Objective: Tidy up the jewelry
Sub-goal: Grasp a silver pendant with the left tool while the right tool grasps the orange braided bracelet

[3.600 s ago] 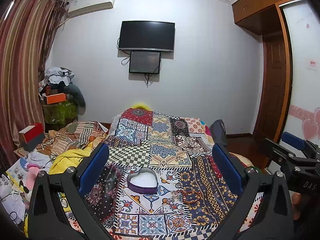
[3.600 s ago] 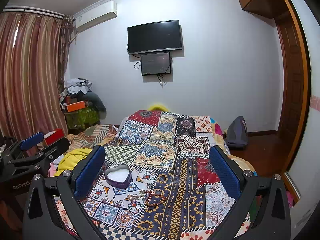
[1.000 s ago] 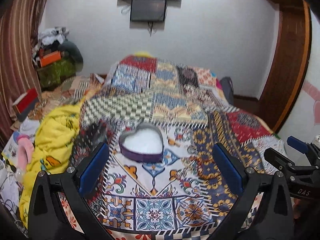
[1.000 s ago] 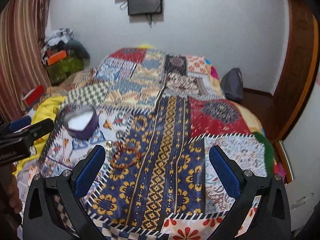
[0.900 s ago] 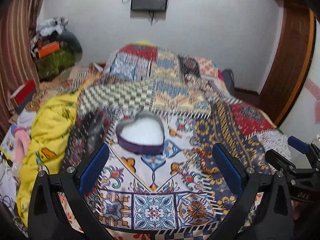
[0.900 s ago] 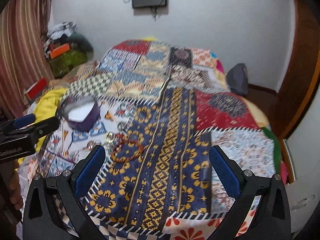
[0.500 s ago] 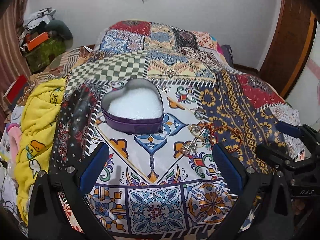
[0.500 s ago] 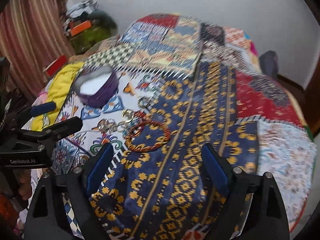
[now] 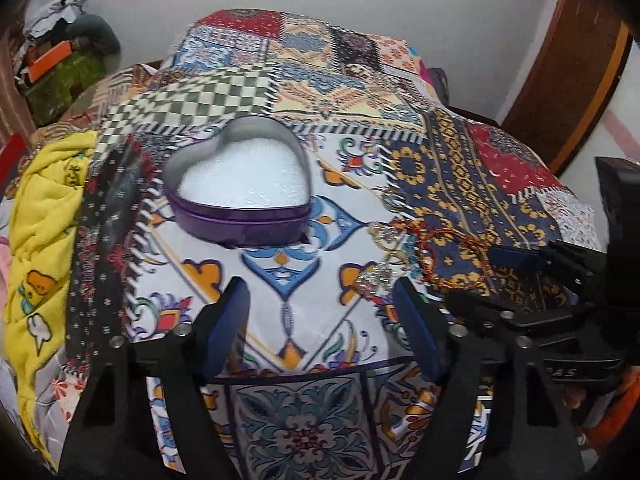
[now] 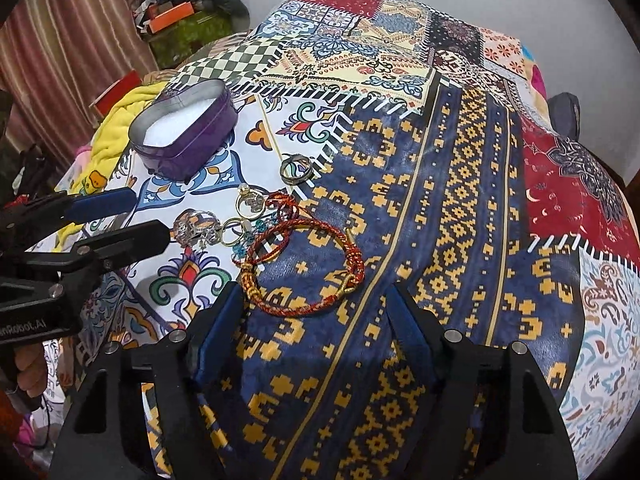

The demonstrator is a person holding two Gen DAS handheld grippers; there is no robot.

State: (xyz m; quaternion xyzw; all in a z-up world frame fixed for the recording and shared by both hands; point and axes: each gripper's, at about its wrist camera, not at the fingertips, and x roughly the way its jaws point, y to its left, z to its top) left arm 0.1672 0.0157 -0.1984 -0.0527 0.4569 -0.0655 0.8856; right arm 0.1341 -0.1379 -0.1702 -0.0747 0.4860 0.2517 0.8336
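Patchwork bedding in many bright prints covers the bed [image 10: 460,184] we are working over, with a white wall behind it, striped curtains [image 10: 68,52] at the left, and a heap of clutter [image 10: 188,12] in the far corner. Near the middle of the bed sits a purple heart-shaped tin [image 9: 240,184], lid off, with a white lining and nothing inside it yet. Just to its right, loose on the cover, lies the jewelry: a silver ring [image 10: 295,169] nearest the tin, a gold ring [image 10: 249,202], a small tangle of other rings and blue beads [image 10: 224,232], and a red and gold cord bracelet [image 10: 308,264] closest to us. Our left gripper [image 9: 322,320] hangs above the white printed patch in front of the tin, its blue-padded jaws narrowing with only bedding between them. Our right gripper [image 10: 316,320] hangs just short of the bracelet, its jaws also narrowing, and the pads are not on anything; the bracelet's near edge lies just beyond their tips. We judge this to be the very start of the task, the reach for the first piece, most likely the bracelet. The next move calls for sliding the right gripper forward and down so one pad goes inside the loop and one outside, then pinching the thin cord without snagging the soft cover or dragging the rings beside it.
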